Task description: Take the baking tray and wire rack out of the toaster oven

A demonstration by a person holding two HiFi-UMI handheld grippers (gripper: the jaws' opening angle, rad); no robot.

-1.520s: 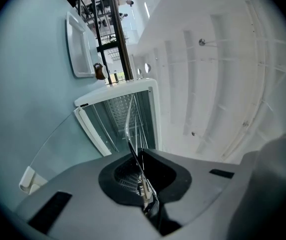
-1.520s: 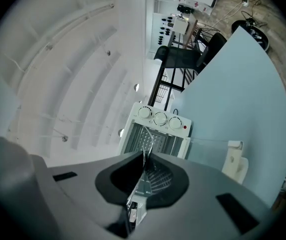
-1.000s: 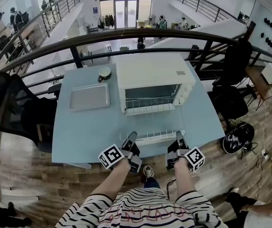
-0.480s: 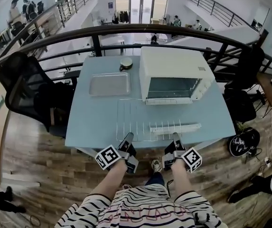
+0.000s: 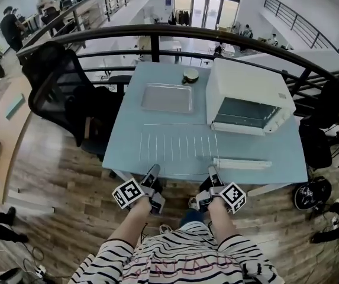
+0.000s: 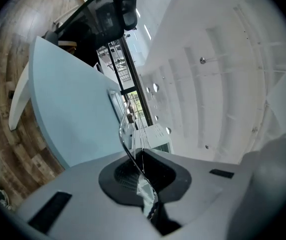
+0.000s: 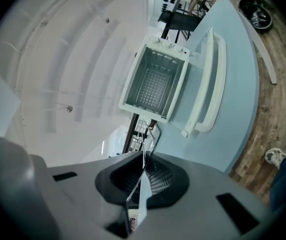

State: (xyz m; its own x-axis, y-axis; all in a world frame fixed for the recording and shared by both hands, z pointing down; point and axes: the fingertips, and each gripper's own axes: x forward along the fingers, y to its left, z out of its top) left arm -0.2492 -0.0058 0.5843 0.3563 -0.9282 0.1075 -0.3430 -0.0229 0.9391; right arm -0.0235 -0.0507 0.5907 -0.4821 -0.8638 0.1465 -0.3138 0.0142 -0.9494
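While left claw (image 5: 153, 170) and right claw (image 5: 212, 170) clench wire rack (image 5: 178, 147), blue table (image 5: 157, 123), floorboards (image 5: 57, 170), perhaps mezzanine railing (image 5: 155, 29).

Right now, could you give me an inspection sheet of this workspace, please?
surface: light blue table, mostly bare.
job's things: baking tray lying on table; wire rack out of toaster oven, door open.
clutter: small cup by tray's far corner.
grippers: left tool and right tool both shut on rack's near edge.
cables: thin leads on floor.
surroundings: black chair, railing, wood floor, people beyond.
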